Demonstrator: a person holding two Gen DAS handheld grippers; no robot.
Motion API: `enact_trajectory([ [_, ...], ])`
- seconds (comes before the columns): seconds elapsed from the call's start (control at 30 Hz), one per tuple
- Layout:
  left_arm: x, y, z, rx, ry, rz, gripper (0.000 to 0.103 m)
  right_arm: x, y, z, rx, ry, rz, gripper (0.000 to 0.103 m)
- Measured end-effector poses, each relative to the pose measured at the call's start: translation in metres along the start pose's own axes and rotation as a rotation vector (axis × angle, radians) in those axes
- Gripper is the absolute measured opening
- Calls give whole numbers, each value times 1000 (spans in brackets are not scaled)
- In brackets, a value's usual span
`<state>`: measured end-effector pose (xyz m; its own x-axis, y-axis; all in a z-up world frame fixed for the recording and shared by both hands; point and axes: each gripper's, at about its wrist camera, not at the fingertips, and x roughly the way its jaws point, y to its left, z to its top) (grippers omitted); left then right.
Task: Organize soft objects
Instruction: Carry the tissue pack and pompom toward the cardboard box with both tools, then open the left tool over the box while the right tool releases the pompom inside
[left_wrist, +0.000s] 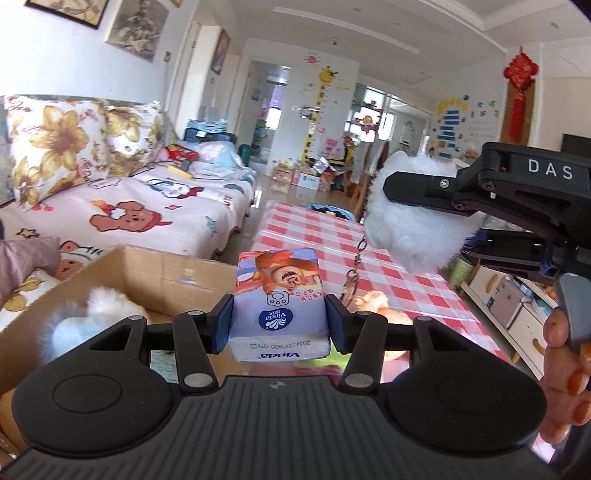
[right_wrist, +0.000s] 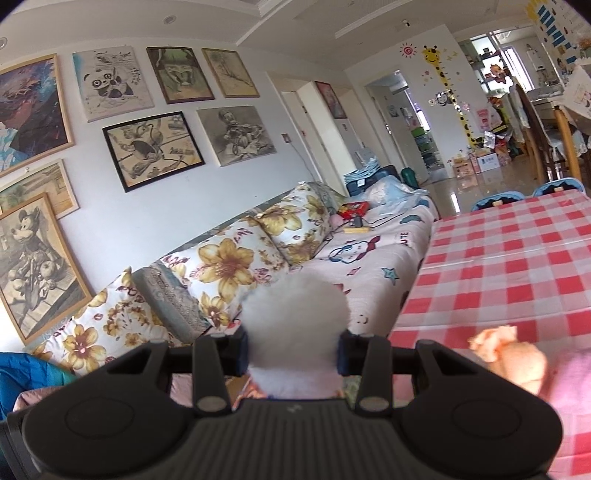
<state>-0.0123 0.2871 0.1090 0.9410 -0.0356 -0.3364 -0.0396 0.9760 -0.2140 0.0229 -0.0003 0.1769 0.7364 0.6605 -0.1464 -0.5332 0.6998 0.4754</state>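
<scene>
Inside box: one white pompom.

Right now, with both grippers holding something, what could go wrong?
1. The chain hanging under the white pompom in the right gripper may snag on the cardboard box rim.
2. The left gripper holds the tissue pack only at its near end; it could slip or tilt out.

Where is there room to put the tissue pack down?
The red-and-white checked tablecloth is bare across its middle and far end, up to the blue chair backs. Its near edge is crowded by an orange plush toy. In the brown cardboard box, bare floor lies right of the white fluffy pompom.
</scene>
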Motion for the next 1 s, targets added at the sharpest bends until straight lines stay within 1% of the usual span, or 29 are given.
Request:
enact_trajectory([
  [0.17, 6, 14, 3, -33, 3, 53, 63, 23, 9, -2, 11, 21, 20, 41],
  [0.3, 8, 22, 4, -64, 18, 98, 63, 43, 13, -9, 26, 57, 34, 41],
  [0.47, 12, 32, 4, -101, 39, 150, 63, 70, 17, -21, 50, 108, 31, 41],
  [0.57, 14, 31, 5, -110, 54, 178, 63, 82, 17, -29, 66, 136, 22, 42],
  [0.67, 14, 33, 2, -123, 88, 198, 62, 92, 18, -36, 67, 163, -7, 51],
  [0.7, 13, 35, 2, -145, 99, 194, 64, 94, 17, -38, 74, 171, -16, 57],
  [0.73, 11, 37, 2, -162, 101, 195, 69, 94, 15, -40, 84, 176, -26, 62],
  [0.77, 8, 38, 3, -170, 100, 198, 74, 94, 14, -41, 90, 174, -36, 63],
  [0.87, 3, 35, 4, -176, 92, 205, 81, 86, 12, -36, 88, 142, -67, 65],
  [0.93, 1, 32, 4, -164, 82, 208, 84, 78, 11, -30, 83, 109, -84, 74],
  [1.0, -1, 29, 5, -143, 68, 212, 88, 70, 11, -25, 64, 76, -109, 76],
])
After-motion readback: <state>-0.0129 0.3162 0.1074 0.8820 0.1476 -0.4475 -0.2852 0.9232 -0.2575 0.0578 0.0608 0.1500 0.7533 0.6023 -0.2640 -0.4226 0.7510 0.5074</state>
